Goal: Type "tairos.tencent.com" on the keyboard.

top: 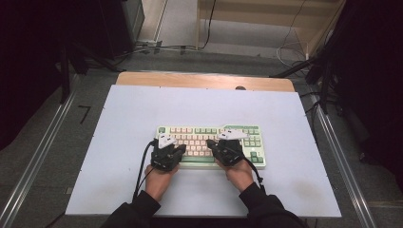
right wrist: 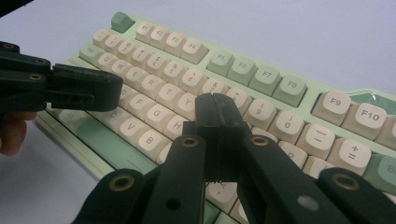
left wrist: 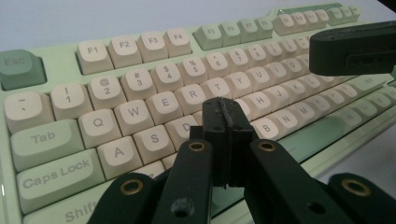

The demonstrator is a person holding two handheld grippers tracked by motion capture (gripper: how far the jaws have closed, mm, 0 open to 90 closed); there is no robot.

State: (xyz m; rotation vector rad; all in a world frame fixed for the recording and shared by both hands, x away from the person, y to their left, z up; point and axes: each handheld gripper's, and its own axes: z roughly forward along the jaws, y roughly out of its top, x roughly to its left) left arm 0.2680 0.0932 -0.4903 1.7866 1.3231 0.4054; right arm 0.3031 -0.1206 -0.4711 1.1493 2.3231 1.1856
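Jaws on both sides are pressed fully together with nothing between them, so I'm basically poking with two closed tips right now. My left gripper (top: 175, 144) hangs over the left half of the keyboard (top: 247, 130), and in the left gripper view its tip (left wrist: 226, 116) sits above the home row, somewhere around the D, F, G keys, though I can't tell if it's actually touching a cap. My right gripper (top: 215, 144) is over the middle of the board, and in the right gripper view its tip (right wrist: 215, 109) lines up near the Y, U, H area, just below the number row. The keyboard is pale green with cream keycaps and lies near the front middle of the white table (top: 119, 156), square to me. Each gripper view catches the other gripper poking in from the side, close by but apart. Behind the table's wooden far edge (top: 142, 78) there's grey floor (top: 57, 142) with cables (top: 285, 50) and dark stands (top: 64, 71).
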